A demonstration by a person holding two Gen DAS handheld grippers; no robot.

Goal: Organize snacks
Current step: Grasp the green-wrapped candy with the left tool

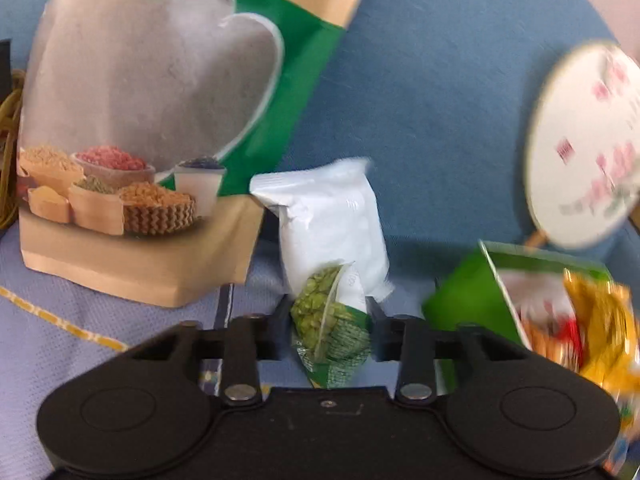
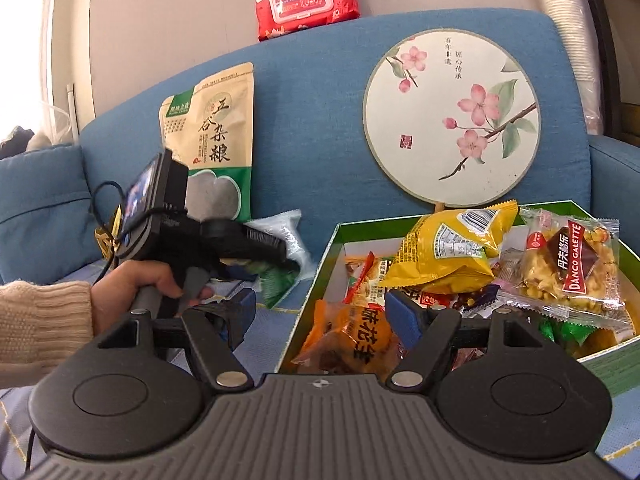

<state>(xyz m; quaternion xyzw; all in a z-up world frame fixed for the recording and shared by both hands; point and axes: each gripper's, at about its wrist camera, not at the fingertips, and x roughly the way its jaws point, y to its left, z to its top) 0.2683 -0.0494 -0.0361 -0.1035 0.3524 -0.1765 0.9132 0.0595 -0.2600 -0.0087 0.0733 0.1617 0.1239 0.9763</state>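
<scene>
Snacks filled the green cardboard box with a white inside (image 2: 608, 364), which sat on the blue fabric sofa (image 2: 312, 128). In it we saw a yellow crinkled packet (image 2: 452, 248) lying on top, a clear wrapper of golden galette pieces with a dark brown label (image 2: 568, 264) at the right, an orange packet with black characters (image 2: 352, 340) at the near left corner, and small green-wrapped sweets (image 2: 568, 332) low at the right; more wrappers lay beneath, too jumbled for us to tell apart.

Outside the box, a tall beige-and-green paper grain pouch (image 1: 132, 128) stood against the sofa back. Just beside it a white plastic pouch (image 1: 332, 224) leaned upright. A round paper fan painted with pink blossoms (image 2: 452, 120) rested against the backrest behind the box, and a red pack of wet wipes (image 2: 306, 2) sat on top of the backrest.

Our left gripper (image 1: 330, 320) had its jaws drawn narrow, pinching a small green packet of green peas (image 1: 332, 328) just in front of the white pouch, left of the box. Our right gripper (image 2: 320, 316) hovered with its blue-padded jaws wide and nothing between them, over the box's near left corner.
</scene>
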